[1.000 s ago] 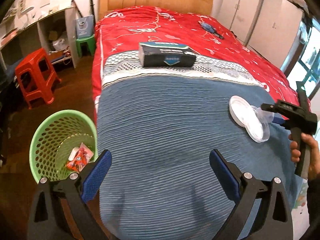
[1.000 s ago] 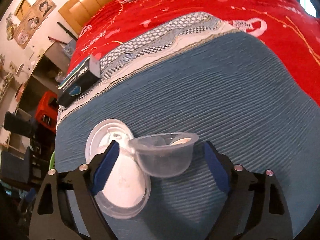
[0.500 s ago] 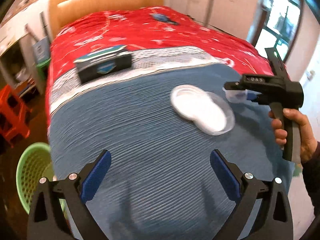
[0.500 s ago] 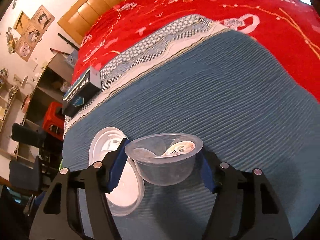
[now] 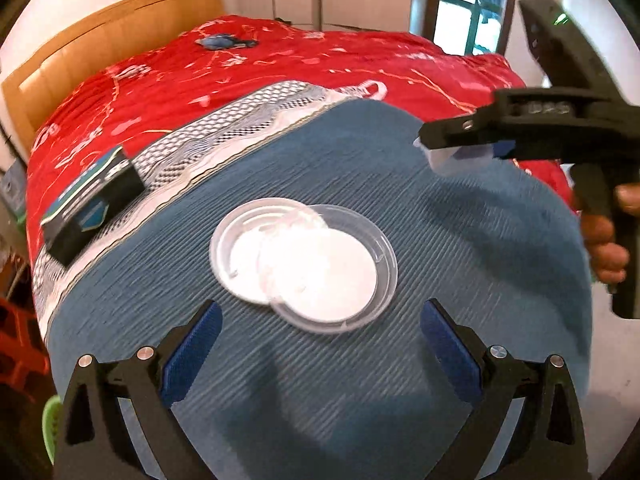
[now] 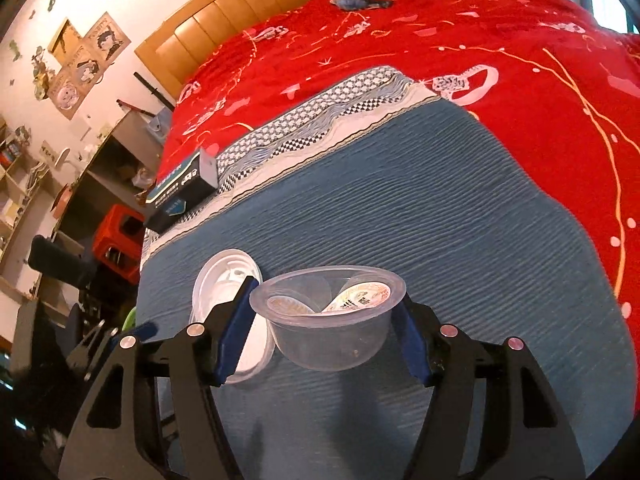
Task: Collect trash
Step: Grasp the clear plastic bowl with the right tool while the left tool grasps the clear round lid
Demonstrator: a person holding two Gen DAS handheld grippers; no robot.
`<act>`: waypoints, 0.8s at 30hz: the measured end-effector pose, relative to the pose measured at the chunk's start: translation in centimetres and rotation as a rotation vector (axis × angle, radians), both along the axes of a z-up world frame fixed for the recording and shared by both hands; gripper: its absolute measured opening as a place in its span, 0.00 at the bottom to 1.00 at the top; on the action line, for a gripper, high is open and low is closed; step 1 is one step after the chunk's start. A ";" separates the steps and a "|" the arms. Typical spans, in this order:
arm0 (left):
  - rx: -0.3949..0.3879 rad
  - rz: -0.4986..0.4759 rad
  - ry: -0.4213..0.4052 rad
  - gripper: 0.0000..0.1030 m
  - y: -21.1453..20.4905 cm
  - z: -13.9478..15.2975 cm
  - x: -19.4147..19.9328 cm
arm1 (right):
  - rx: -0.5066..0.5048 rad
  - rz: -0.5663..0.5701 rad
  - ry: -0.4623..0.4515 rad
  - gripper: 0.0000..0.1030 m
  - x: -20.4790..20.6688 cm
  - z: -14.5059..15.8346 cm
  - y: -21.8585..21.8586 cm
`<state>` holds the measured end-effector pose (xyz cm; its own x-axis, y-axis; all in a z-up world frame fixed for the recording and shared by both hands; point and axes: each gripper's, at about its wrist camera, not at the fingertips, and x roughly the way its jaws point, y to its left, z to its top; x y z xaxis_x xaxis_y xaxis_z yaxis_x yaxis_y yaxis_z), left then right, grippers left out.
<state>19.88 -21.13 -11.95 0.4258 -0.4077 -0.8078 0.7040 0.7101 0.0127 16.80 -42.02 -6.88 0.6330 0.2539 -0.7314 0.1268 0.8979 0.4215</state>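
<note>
The bed (image 5: 360, 168) fills everything ahead of me, and the two overlapping plastic lids (image 5: 304, 260) lie flat on its blue blanket (image 5: 460, 240) straight in front of my left gripper (image 5: 318, 344), just beyond its fingertips. That gripper stands wide with nothing between its pads, so it is the nearer hand for the lids. My right gripper (image 6: 326, 336) is off to the right and above the blanket, its jaws having just closed onto the clear plastic cup (image 6: 328, 316), which it holds upright.
</note>
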 end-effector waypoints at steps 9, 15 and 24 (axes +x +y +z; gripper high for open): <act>0.056 -0.059 0.008 0.93 -2.6 -1.7 2.1 | -0.007 0.016 -0.006 0.63 -0.7 0.1 -0.3; 0.077 -0.102 -0.002 0.93 -3.8 -2.3 2.1 | 0.003 0.018 0.000 0.63 -0.6 -0.4 -0.4; 0.096 -0.079 -0.001 0.93 -4.0 -3.3 2.9 | 0.008 0.021 0.007 0.63 -0.5 -0.9 -0.4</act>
<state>22.78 -25.15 -15.27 0.3965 -0.3610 -0.8441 0.7579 0.6476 0.0790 16.26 -42.45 -7.78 0.6223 0.2729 -0.7337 0.1114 0.8969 0.4280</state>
